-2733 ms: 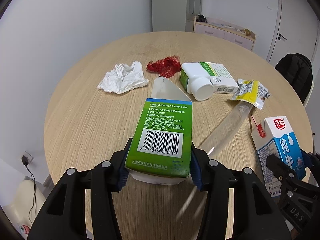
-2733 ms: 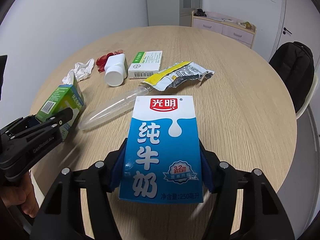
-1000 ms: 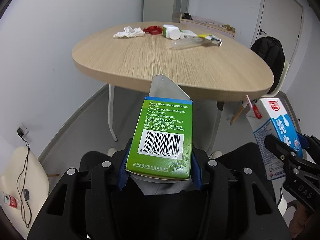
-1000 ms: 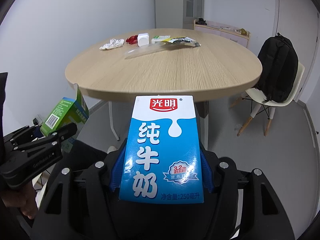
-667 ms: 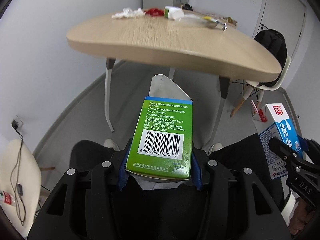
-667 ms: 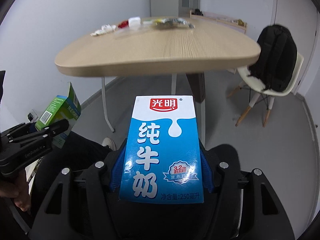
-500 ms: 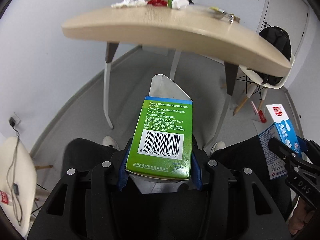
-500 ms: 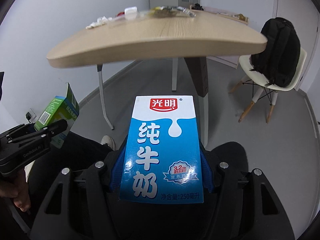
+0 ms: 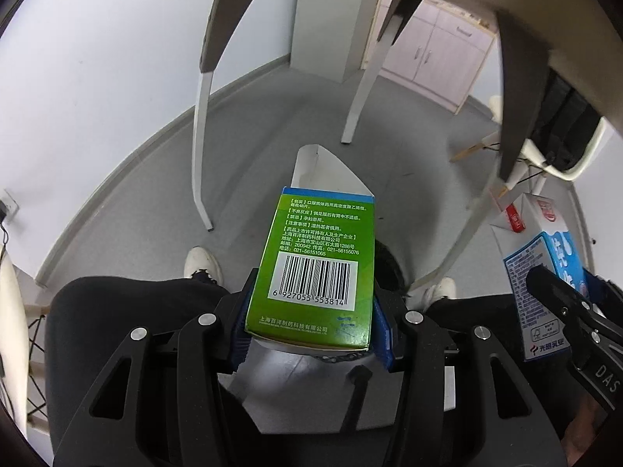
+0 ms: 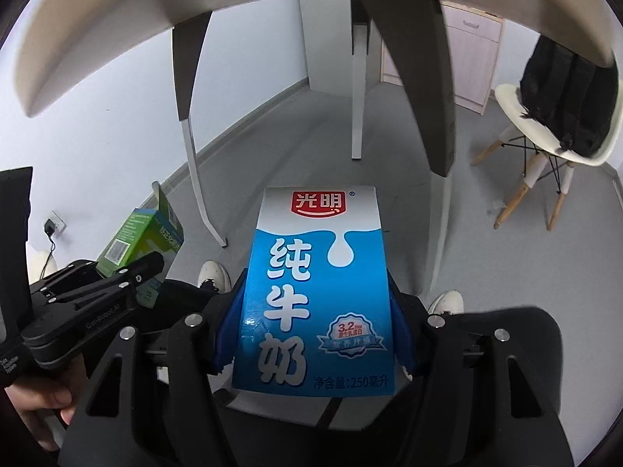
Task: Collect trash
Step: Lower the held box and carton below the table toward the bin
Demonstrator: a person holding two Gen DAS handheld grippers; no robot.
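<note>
My left gripper (image 9: pixel 311 330) is shut on a green medicine box (image 9: pixel 317 257) with a barcode and an open white flap. My right gripper (image 10: pixel 315 334) is shut on a blue and white milk carton (image 10: pixel 317 284). Both are held low, below the round table's rim (image 10: pixel 97 27), above the person's black-clad legs. The milk carton also shows at the right of the left wrist view (image 9: pixel 545 257), and the green box at the left of the right wrist view (image 10: pixel 144 237). The table top and the trash on it are hidden.
Table legs (image 9: pixel 202 89) stand ahead on the grey floor (image 10: pixel 311 136). White shoes (image 9: pixel 200 264) rest on the floor. A white chair with a black backpack (image 10: pixel 568 78) stands at the right. A cabinet (image 9: pixel 436 54) is at the back wall.
Both grippers have dropped from above the table to below its edge, still holding the box and the carton. The table top has gone out of sight.
</note>
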